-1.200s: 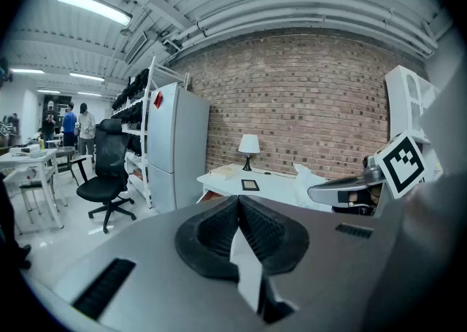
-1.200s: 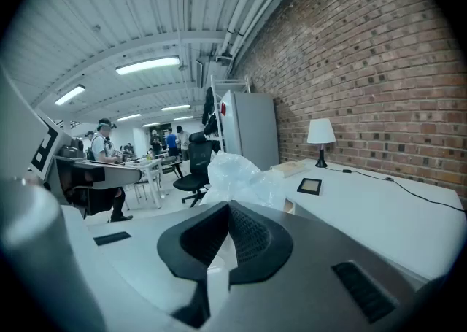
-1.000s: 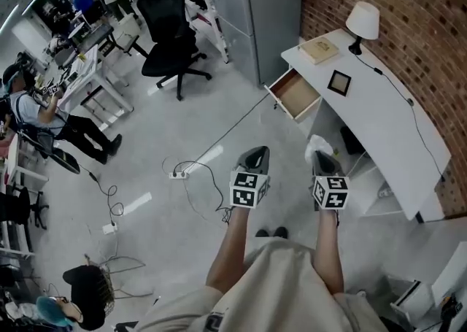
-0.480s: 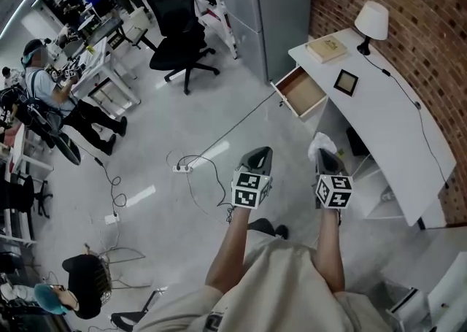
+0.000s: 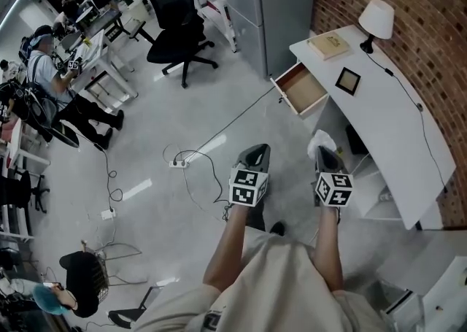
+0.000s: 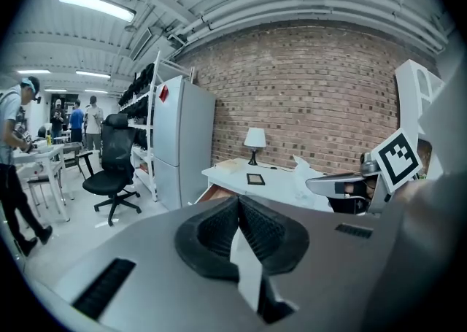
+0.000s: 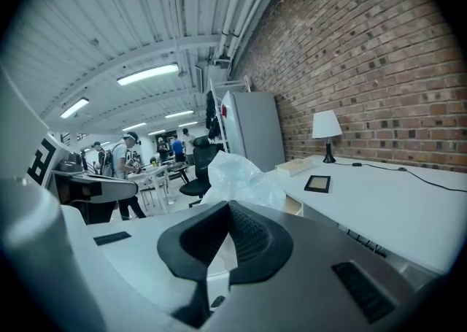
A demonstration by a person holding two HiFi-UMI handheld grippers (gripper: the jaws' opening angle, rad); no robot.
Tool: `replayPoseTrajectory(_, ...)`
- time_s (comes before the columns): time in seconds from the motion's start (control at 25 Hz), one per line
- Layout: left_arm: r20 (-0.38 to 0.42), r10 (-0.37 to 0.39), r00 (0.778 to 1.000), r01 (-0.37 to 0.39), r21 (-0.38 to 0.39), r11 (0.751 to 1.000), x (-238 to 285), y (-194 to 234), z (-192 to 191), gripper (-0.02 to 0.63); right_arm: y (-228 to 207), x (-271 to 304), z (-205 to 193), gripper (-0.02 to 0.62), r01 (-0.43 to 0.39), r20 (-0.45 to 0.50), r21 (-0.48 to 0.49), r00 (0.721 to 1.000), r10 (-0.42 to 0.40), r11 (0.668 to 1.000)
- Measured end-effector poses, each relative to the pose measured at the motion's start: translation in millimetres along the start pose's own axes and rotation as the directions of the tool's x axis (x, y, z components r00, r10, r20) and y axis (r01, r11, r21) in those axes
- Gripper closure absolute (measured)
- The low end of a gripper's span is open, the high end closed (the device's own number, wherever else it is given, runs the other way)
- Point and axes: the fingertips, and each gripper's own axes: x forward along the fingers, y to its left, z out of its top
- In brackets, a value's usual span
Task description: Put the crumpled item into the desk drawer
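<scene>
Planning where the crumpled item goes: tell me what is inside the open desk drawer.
The drawer stands pulled out; the head view shows only its bare wooden bottom, nothing lying in it. Its rear part runs under the desk top and cannot be seen.

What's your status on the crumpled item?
Left gripper shut, empty. Right gripper shut on crumpled whitish plastic sheet, short of the desk. Wood-lined desk drawer open ahead; nothing seen blocking it.
</scene>
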Motion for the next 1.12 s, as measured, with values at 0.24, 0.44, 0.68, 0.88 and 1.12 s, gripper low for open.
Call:
replayPoseTrajectory(0.24,0.006,-0.019,1.000,0.019,-0.016,1.000,38,32,18,0.589,-8,39,15,0.569,0.012,0.001,0.012,1.000,-0.012,1.000)
replayPoseTrajectory(0.44,-0.014,-0.043,0.999,0.042,-0.036,0.998,93,51,23,0.589,-33,78,21,0.569,0.033,-0.019,0.013,0.999,-0.033,0.999)
replayPoseTrajectory(0.68,-0.039,-0.074,0.996,0.073,-0.037,0.997,146,83,41,0.589,-51,133,38,0.569,0.061,-0.029,0.049,0.998,-0.059,0.997)
replayPoseTrajectory(0.88,-0.050,-0.103,0.993,0.100,-0.058,0.993,186,114,55,0.590,-57,178,60,0.569,0.079,-0.035,0.044,0.996,-0.078,0.996)
replayPoseTrajectory(1.12,-0.050,-0.135,0.990,0.130,-0.087,0.988,230,158,75,0.591,-56,229,83,0.569,0.108,-0.050,0.022,0.993,-0.107,0.994)
